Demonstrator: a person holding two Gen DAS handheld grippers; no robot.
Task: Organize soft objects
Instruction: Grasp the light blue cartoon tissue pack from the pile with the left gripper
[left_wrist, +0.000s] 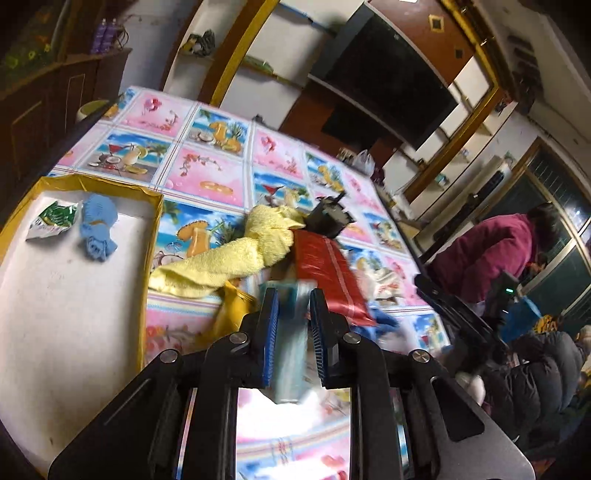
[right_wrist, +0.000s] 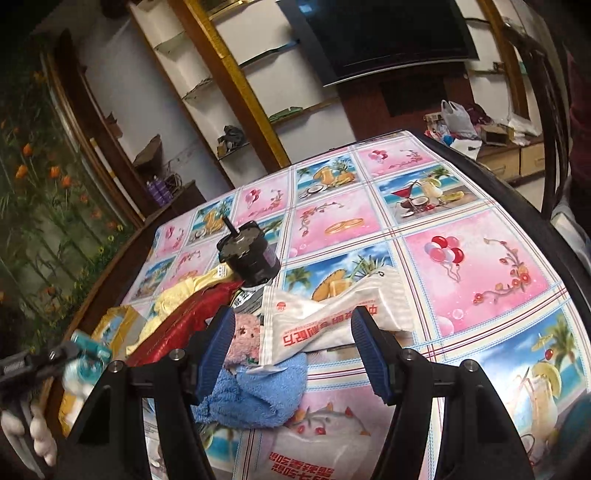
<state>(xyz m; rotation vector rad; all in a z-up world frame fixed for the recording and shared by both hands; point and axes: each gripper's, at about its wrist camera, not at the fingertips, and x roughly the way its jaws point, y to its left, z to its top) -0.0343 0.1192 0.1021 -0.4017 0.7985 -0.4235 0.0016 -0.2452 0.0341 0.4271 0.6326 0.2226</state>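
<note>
While left tongs (left_wrist: 293, 314) clamp a teal packet (left_wrist: 291, 354), right tongs (right_wrist: 291, 347) straddle a white wrapper (right_wrist: 332, 317).

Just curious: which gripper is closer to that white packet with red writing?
Right. The right gripper hangs open just over the white packet; the left gripper, shut on a teal packet, is off to its left.
</note>
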